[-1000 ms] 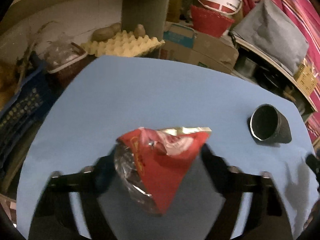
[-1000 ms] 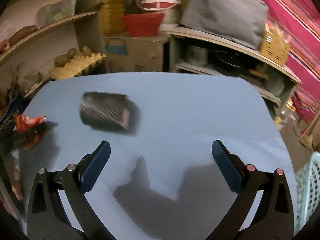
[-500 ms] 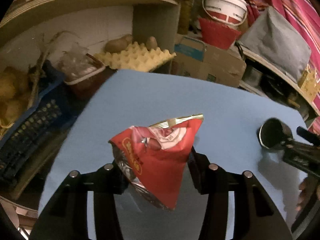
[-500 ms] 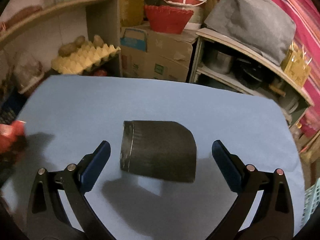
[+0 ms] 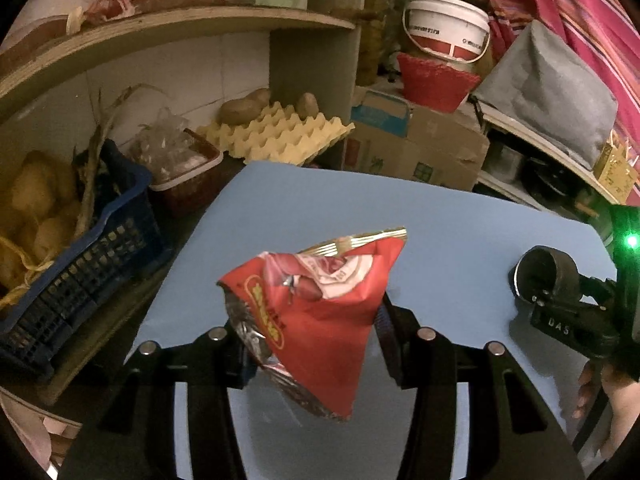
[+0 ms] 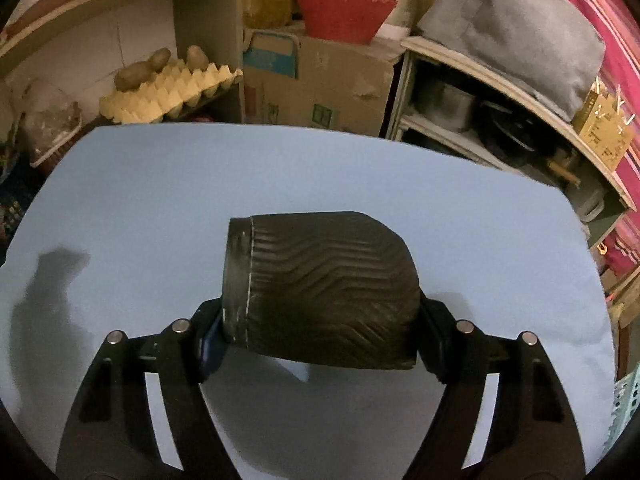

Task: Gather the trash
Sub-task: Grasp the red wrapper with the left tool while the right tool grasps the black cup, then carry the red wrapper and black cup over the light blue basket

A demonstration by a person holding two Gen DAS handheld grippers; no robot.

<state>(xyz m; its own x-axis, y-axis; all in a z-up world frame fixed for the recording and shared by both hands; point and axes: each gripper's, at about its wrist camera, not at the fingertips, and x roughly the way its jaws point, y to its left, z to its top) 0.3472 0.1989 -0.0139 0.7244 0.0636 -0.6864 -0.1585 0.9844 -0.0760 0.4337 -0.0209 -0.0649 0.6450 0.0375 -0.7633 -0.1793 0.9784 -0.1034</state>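
A crumpled red snack bag (image 5: 320, 312) hangs above the blue table (image 5: 304, 200), and my left gripper (image 5: 314, 346) is shut on it, gripping its lower part. A black ribbed paper cup (image 6: 328, 288) lies on its side on the table (image 6: 160, 184). My right gripper (image 6: 320, 340) straddles it lengthwise and its jaws are closing, with one pad at the cup's base and the other at its rim. The left wrist view shows that cup (image 5: 536, 270) at the far right, with the right gripper (image 5: 560, 312) around it.
A blue crate (image 5: 80, 264) stands left of the table. Behind it are an egg tray (image 5: 280, 136) with potatoes and a cardboard box (image 5: 416, 148). Shelves with pots (image 6: 500, 120) stand at the right. A teal basket (image 6: 626, 404) is beside the table's right edge.
The left gripper rose with the bag. The right gripper swung left over the cup, and its jaws came in from wide open to the cup's two ends.
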